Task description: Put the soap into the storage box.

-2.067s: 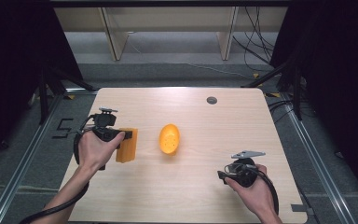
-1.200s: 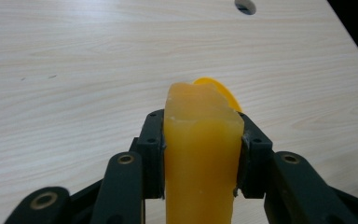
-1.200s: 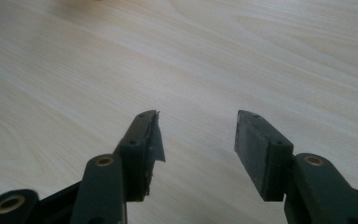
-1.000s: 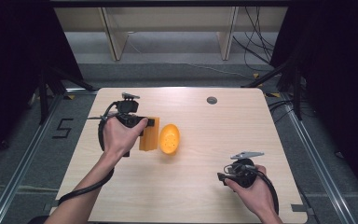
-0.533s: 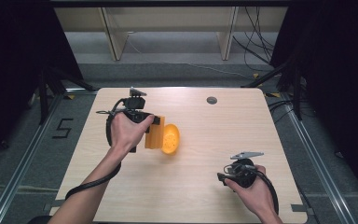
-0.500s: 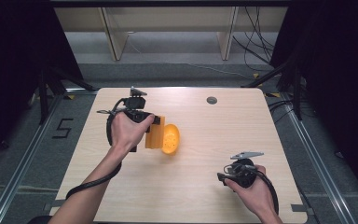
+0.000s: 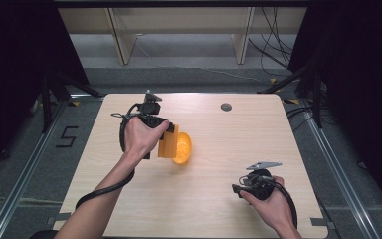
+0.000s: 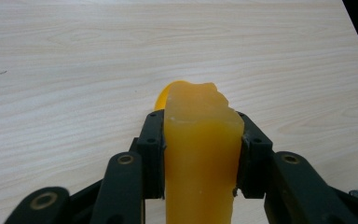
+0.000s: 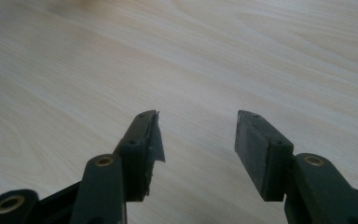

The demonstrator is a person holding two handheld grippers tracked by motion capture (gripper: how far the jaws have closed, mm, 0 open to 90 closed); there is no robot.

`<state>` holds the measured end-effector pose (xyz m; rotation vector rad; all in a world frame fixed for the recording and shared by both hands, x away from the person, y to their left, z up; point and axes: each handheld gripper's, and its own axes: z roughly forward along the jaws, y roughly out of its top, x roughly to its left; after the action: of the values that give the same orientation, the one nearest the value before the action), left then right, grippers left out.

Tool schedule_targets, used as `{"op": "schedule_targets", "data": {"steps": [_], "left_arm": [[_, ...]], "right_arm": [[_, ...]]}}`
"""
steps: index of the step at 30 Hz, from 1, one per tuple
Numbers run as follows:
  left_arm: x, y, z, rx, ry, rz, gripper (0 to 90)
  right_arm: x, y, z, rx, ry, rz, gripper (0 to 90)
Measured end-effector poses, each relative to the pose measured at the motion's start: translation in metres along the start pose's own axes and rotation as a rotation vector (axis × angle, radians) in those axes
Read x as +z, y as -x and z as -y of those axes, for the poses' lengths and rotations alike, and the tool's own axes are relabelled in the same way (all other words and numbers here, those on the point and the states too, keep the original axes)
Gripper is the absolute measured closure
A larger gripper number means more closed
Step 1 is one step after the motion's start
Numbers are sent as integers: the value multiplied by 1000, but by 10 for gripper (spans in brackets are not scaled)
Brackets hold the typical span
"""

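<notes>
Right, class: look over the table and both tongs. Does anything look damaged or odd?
Yes. In the right gripper view, the dark pad on one finger of the open right tongs looks torn and is peeling off at its edge. The orange sponge block held in the left tongs has a ragged, chipped far end.

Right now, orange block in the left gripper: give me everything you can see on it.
The orange block is a waxy, slightly translucent yellow-orange slab, smooth on its face, with a ragged, chipped far end. It is clamped between the two black jaws of the left gripper, one pad on each side. In the high view the block sticks out from the person's left hand and meets an orange oval object on the light wooden table. Whether its underside touches the table can't be told.
</notes>
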<state>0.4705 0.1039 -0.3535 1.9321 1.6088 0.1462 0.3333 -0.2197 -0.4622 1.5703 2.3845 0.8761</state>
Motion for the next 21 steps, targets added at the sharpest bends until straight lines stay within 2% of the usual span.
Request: {"op": "schedule_targets", "data": {"steps": [2,3,13,14,18,21], "left_arm": [[1,2,-2,-3,0,0,605],[1,2,-2,-3,-2,0,605],[7,9,-5,9,-8,1,605],[10,10,-4,4,1,-5,605],[12,11,-5,5,4,-6,605],[14,12,-5,5,-2,-12,605]], "right_arm": [[1,0,0,6,22,-4,497],[1,1,0,-6,20,13,497],[1,1,1,-11,21,15,497],[1,-1,1,2,22,-9,497],[0,0,0,-3,1,-5,497],[1,-1,1,1,18,-11,496]]}}
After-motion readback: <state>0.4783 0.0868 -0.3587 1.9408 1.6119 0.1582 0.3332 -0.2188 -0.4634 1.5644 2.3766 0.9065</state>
